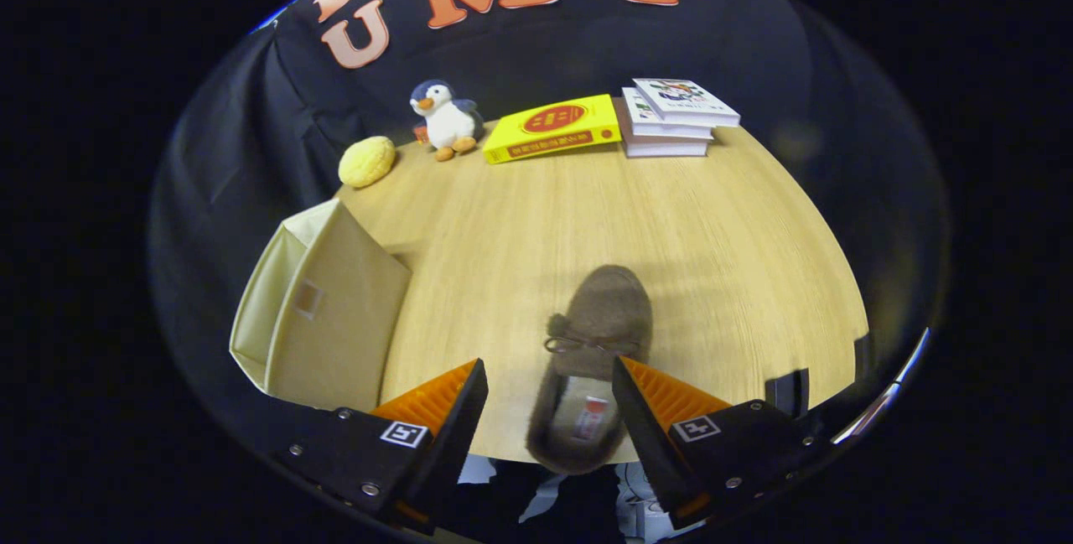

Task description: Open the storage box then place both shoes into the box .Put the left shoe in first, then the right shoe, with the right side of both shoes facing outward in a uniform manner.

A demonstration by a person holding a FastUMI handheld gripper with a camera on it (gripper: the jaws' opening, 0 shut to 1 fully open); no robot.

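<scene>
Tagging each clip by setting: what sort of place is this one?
Likely a staged booth, not a home: a wooden table against black cloth, with a plush penguin and stacked books as props.

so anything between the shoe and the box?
Nothing visible. The gripper is open with the brown shoe between its fingers. Only bare table lies between the shoe and the beige storage box off to the fingers' left.

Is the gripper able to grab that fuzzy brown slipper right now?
Probably yes. The fuzzy brown slipper lies on the wooden table, its heel end between the open gripper fingers, nothing blocking it. The beige fabric storage box stands off to one side.
</scene>
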